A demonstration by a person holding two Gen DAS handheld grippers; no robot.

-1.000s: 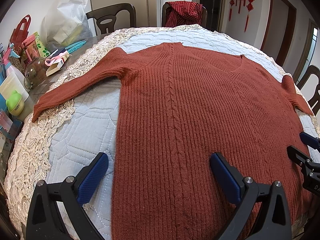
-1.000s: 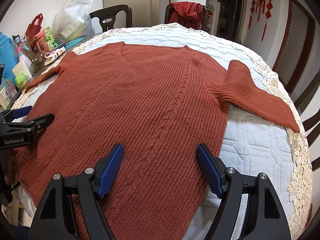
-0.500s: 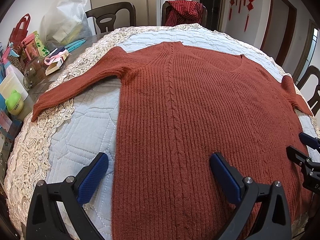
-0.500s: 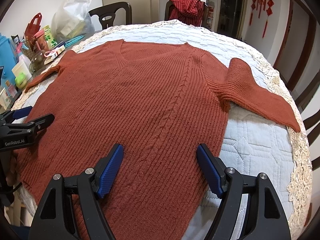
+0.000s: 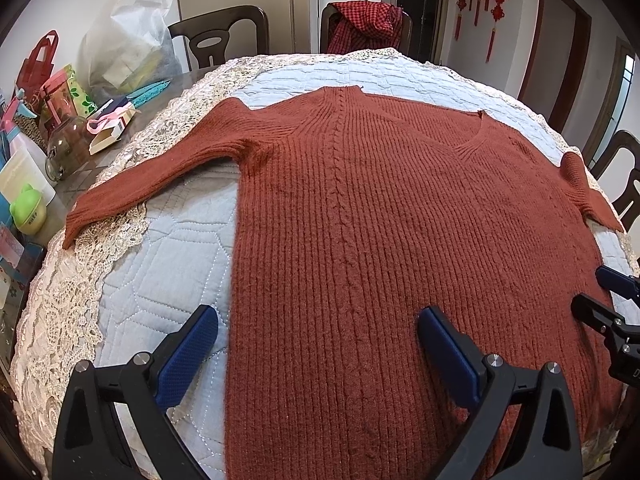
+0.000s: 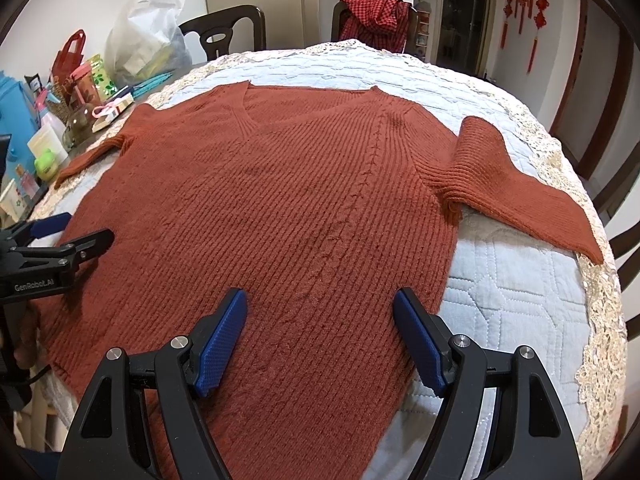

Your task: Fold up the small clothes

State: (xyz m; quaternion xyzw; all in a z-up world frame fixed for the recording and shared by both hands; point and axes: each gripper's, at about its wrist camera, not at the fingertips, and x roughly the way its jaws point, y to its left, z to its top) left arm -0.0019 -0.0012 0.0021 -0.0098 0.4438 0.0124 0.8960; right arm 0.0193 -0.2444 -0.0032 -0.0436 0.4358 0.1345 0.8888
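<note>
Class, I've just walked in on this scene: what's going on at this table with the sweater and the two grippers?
A person holds a gripper in each hand over a rust-red sweater spread flat, front up, on a quilted table cover. The left gripper and right gripper are both open near the hem, gripping nothing. Both sleeves lie stretched outward, so no fold has been made yet.

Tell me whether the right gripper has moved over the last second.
Yes, slightly. In its own view the sweater and the chair with red cloth sit lower than before, so the open right gripper tilted or rose a little.

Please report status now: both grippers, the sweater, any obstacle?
Left gripper open, empty. Right gripper open, empty. Sweater flat, unfolded. No obstacle on it.
</note>
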